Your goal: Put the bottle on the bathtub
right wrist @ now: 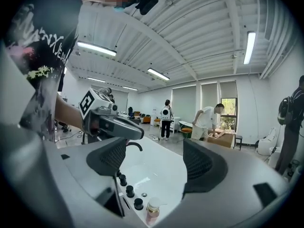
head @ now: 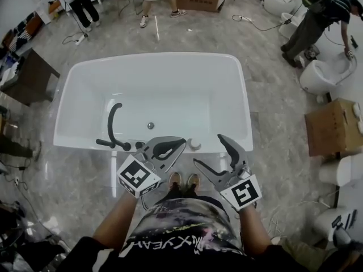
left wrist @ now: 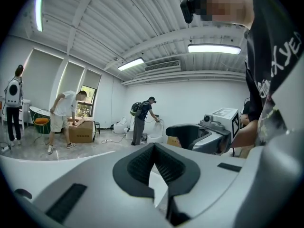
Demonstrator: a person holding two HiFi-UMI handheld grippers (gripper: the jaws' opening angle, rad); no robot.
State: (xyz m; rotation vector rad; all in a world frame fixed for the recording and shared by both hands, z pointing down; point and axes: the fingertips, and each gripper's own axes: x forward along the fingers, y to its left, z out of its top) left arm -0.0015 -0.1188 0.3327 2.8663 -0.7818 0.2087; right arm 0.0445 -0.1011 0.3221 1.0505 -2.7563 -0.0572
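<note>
Head view shows the bottle (head: 194, 144) standing on the bathtub's (head: 153, 58) near rim beside the black knobs (head: 131, 146), gripped by neither claw. The right claw (head: 209, 149) hangs just beside it with jaws wide apart and empty; the left claw (head: 179, 143) has its jaws pressed together on nothing.

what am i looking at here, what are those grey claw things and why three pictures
No robot here: a person holds a pair of hand-held tongs in each hand. The cubes with square markers are part of them.

The head view comes from a camera on the person's head, looking steeply down. The two gripper views come from cameras riding on each pair of tongs, looking along the jaws.

Below is a white bathtub with a black faucet and knobs. A small bottle stands on the near rim, beside the knobs.

The left tongs are shut on nothing. The right tongs are open and empty, with the bottle just below them. Nothing is held.
</note>
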